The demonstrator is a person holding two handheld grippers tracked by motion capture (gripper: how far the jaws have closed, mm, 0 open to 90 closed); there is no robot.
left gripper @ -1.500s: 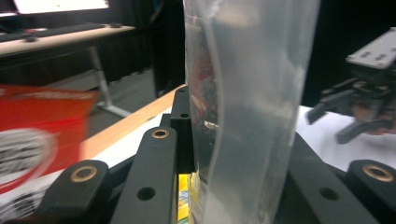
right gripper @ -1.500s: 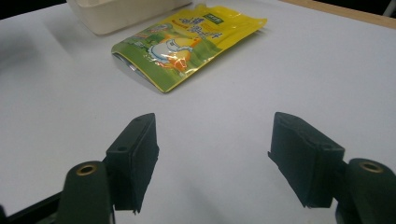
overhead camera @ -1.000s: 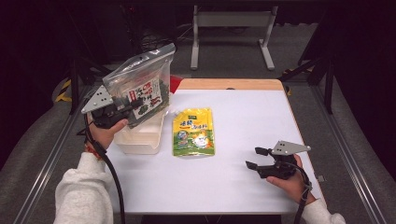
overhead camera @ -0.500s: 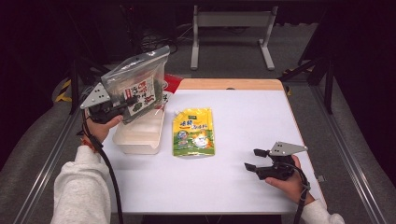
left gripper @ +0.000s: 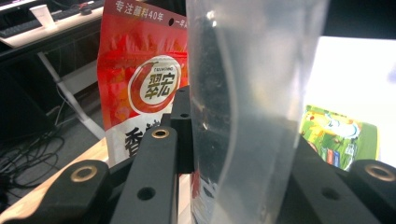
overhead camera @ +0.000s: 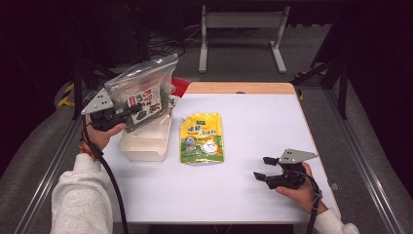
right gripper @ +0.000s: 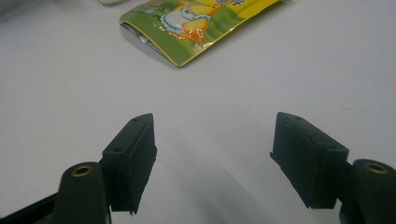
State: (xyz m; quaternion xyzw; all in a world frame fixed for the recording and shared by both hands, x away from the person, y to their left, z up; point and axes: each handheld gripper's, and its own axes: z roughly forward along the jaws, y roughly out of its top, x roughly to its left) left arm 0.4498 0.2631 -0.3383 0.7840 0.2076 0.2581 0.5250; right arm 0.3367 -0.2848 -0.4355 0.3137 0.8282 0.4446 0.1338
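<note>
My left gripper (overhead camera: 132, 113) is shut on the lower edge of a clear zip bag (overhead camera: 141, 92) with a dark packet with a red and white label inside. It holds the bag tilted in the air over a translucent plastic tub (overhead camera: 146, 141) at the table's left. In the left gripper view the clear bag (left gripper: 252, 107) stands between the black jaws. A yellow-green spout pouch (overhead camera: 202, 138) lies flat mid-table. My right gripper (overhead camera: 260, 169) rests at the front right, open, with nothing between its fingers. Its own view shows the right gripper (right gripper: 215, 154) pointing toward the pouch (right gripper: 196, 21).
A red snack packet (left gripper: 140, 79) stands behind the held bag, at the table's back left corner (overhead camera: 179, 87). The white table (overhead camera: 258, 122) has a wooden strip along its far edge. Metal rails run along both sides, and a stand sits on the floor beyond.
The left hand has shifted slightly to the left with the bag still in its grip, and the bag sits a touch lower. The right gripper has stayed put.
</note>
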